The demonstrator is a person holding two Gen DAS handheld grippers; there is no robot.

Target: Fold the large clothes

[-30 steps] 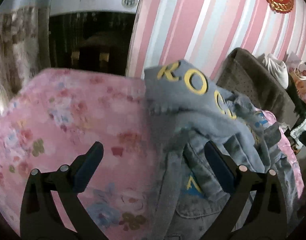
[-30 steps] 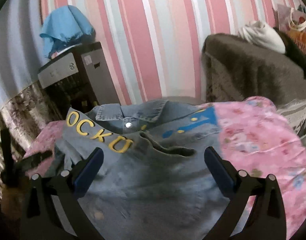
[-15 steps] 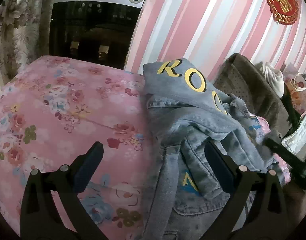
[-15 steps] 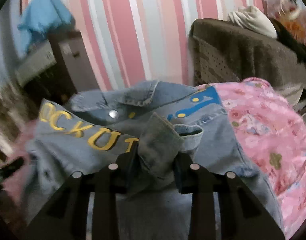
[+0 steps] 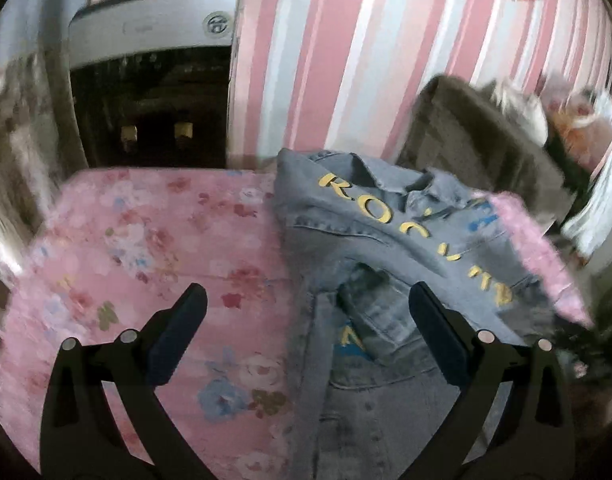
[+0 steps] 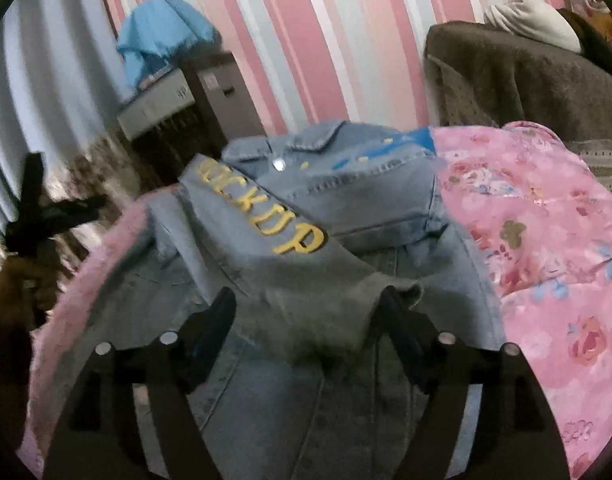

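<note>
Denim jacket (image 6: 346,208) lying rumpled on pink floral cover (image 6: 546,240).
Right gripper (image 6: 306,312) is opening, lettered sleeve (image 6: 290,264) lying between, unpinched; left gripper (image 5: 306,316) is gaping, empty.

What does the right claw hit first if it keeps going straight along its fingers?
Most likely the sleeve cuff of the denim jacket, lying between the open right claw fingers; its jaws have just been opening. Depth is unclear.
</note>
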